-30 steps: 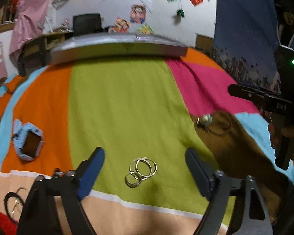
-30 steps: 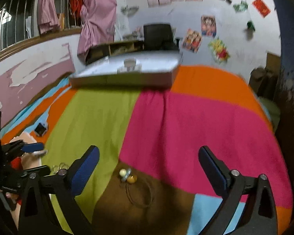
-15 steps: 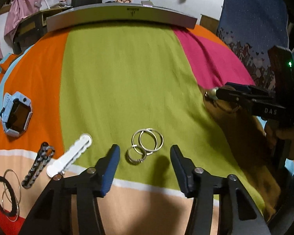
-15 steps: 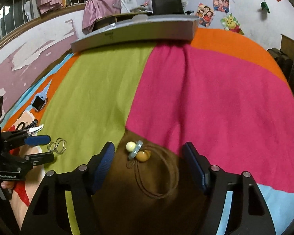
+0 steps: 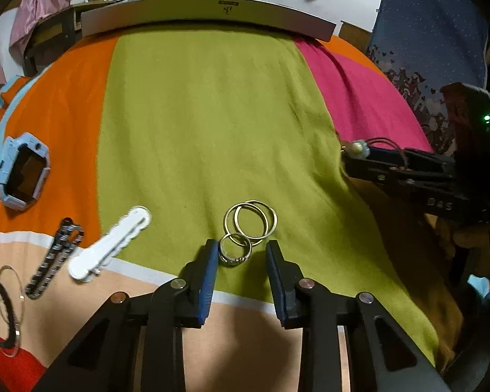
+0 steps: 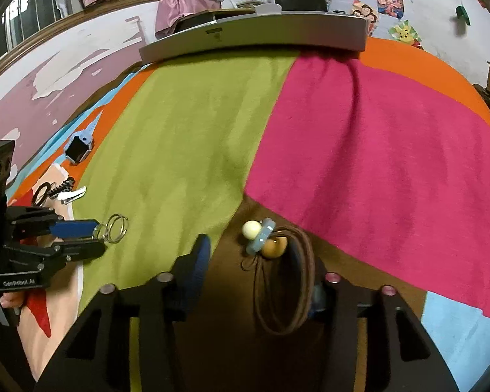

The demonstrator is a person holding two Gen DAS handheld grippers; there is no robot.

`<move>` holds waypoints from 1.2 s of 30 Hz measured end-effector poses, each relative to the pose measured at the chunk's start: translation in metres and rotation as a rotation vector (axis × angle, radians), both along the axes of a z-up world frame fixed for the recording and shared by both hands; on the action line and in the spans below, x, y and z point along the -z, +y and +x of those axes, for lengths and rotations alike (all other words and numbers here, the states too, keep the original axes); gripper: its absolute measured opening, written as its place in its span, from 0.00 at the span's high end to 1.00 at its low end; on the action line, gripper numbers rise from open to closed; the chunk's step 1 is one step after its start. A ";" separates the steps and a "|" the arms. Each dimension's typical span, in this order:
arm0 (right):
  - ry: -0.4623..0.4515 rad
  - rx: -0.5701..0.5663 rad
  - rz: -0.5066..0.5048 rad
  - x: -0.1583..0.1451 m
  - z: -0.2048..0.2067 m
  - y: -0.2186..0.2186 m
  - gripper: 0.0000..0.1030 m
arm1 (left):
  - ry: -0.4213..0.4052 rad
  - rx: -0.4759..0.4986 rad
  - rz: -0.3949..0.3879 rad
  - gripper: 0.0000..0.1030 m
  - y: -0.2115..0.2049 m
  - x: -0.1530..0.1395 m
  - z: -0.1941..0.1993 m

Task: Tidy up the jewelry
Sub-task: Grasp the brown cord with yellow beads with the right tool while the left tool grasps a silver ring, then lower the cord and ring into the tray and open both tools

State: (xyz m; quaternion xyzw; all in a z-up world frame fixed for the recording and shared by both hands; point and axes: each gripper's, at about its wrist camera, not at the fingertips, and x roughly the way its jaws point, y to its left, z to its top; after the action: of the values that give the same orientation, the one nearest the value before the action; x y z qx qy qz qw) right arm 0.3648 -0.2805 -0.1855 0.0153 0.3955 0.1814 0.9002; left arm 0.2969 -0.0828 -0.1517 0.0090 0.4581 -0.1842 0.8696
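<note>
A small silver ring (image 5: 235, 249) lies on the green stripe of the cloth, with two larger rings (image 5: 251, 219) touching it just beyond. My left gripper (image 5: 241, 251) is open, its blue pads standing close on either side of the small ring. In the right wrist view, a brown cord necklace (image 6: 277, 294) with a cream bead, a blue disc and an amber bead (image 6: 264, 238) rests on the brown patch. My right gripper (image 6: 254, 254) is open around it, the cord crossing its right finger. The left gripper (image 6: 75, 232) and the rings (image 6: 114, 228) show at the left there.
A blue smartwatch (image 5: 23, 176), a white clip (image 5: 111, 245), a black chain bracelet (image 5: 54, 261) and dark bangles (image 5: 0, 310) lie at the left. A long grey case (image 5: 205, 9) stands across the far edge of the striped cloth. A person's hand holds the right gripper (image 5: 392, 166).
Both grippers have come down and forward while narrowing their jaws. The left now flanks the small ring and the right flanks the beaded cord necklace.
</note>
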 end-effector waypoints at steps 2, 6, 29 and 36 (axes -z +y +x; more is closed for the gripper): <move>0.001 0.002 0.005 0.001 0.001 0.000 0.64 | 0.003 0.004 -0.002 0.74 -0.003 0.002 0.000; 0.002 0.001 0.013 0.002 0.001 0.000 0.76 | 0.004 0.014 -0.003 0.80 -0.006 0.002 0.000; -0.158 -0.010 0.094 -0.072 -0.006 -0.008 0.76 | -0.134 -0.074 -0.121 0.80 0.007 -0.067 0.030; -0.292 0.044 0.051 -0.141 0.055 -0.014 0.76 | -0.261 -0.083 -0.165 0.80 0.005 -0.130 0.109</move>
State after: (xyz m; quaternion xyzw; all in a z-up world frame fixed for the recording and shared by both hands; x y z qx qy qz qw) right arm 0.4200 -0.2948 -0.0444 0.0205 0.2554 0.1722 0.9512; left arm 0.4059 -0.0780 -0.0221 -0.0574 0.3244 -0.1822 0.9264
